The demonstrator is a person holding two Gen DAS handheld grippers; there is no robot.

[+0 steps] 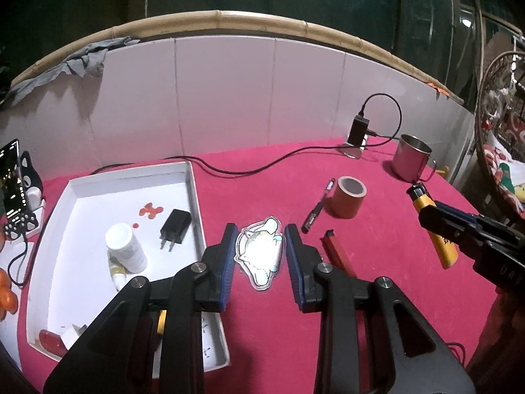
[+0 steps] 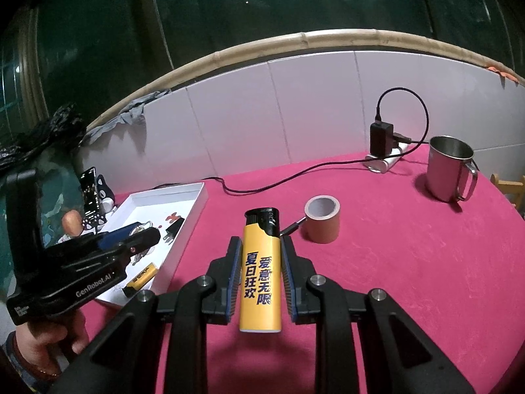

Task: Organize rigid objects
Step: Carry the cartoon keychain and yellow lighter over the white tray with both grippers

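Note:
My left gripper (image 1: 261, 231) is open, its jaws on either side of a flat cartoon-shaped glossy piece (image 1: 261, 254) lying on the pink cloth. My right gripper (image 2: 261, 241) is shut on a big yellow lighter (image 2: 261, 272) with a black top, held above the cloth; the lighter also shows in the left wrist view (image 1: 433, 229). A white tray (image 1: 192, 190) at the left holds a black charger plug (image 1: 175, 228), a white bottle (image 1: 126, 246), a small yellow lighter (image 2: 141, 279) and other small items.
A roll of brown tape (image 1: 347, 202), a black pen (image 1: 316, 208) and a red flat piece (image 1: 338, 252) lie right of the tray. A metal mug (image 2: 449, 167) and a plugged charger (image 2: 380, 139) with its cable stand at the back. A phone (image 1: 11, 180) stands far left.

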